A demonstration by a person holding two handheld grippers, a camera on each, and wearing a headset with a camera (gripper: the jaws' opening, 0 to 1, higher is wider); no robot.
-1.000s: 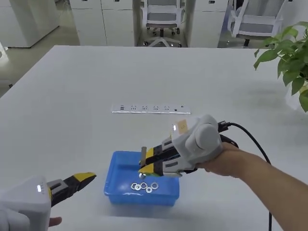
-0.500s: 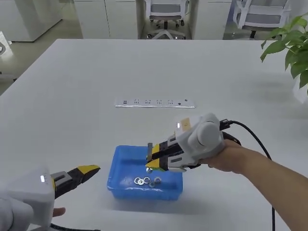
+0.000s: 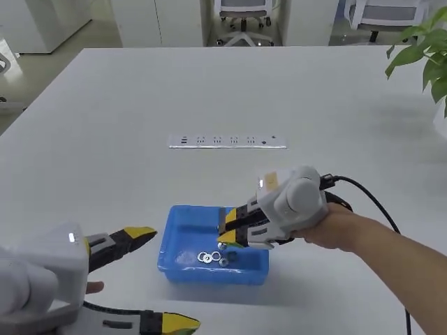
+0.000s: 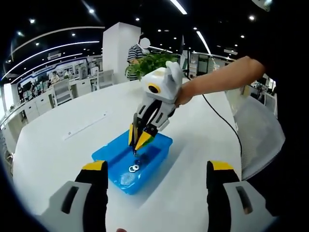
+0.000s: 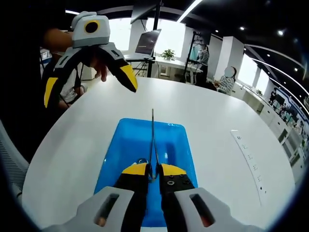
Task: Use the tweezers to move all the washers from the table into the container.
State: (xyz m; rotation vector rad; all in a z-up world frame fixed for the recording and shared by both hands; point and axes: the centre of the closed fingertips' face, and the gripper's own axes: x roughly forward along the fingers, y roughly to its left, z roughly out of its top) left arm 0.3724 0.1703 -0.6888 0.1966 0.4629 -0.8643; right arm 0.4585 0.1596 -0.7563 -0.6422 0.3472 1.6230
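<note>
A blue container (image 3: 183,227) stands on the white table near the front edge, with several metal washers (image 3: 210,258) lying in it. My right gripper (image 3: 225,236) hovers over the container's right half, shut on thin tweezers (image 5: 152,135) that point down into the container (image 5: 137,145). In the left gripper view the right gripper (image 4: 137,140) hangs over the container (image 4: 154,145), above the washers (image 4: 133,168). My left gripper (image 3: 157,279) is open and holds nothing, just left of the container. Whether the tweezers' tips hold a washer is too small to tell.
A white power strip (image 3: 227,142) lies mid-table behind the container. The right gripper's black cable (image 3: 363,195) trails to the right. A potted plant (image 3: 426,49) stands at the far right, office chairs (image 3: 241,17) beyond the table's far edge.
The head camera has tilted, so the table sits higher in view. The right gripper stays over the container with the tweezers. More of the open left gripper has come into sight.
</note>
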